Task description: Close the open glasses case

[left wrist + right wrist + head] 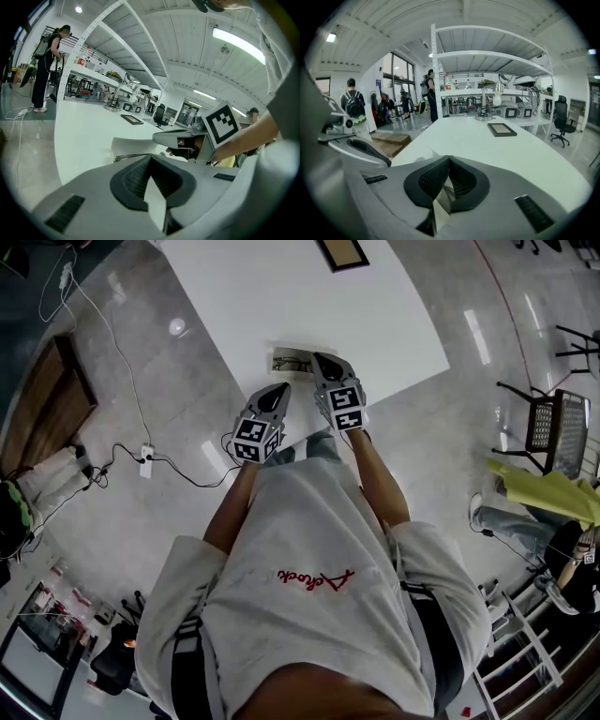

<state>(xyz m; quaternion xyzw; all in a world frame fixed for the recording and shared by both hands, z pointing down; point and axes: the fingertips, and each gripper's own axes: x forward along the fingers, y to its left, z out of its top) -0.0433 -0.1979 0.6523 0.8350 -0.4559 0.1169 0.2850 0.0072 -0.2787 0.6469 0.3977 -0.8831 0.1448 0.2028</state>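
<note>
Glasses case [289, 362] is seen open at the table's [281, 287] near edge, long axis along that edge | right gripper [322, 360], clenched and empty, is placed nearer, at its right end | left gripper [279, 390], also clenched, is held short of it.

glasses case [287, 362] half hidden behind right gripper [323, 362]
</note>
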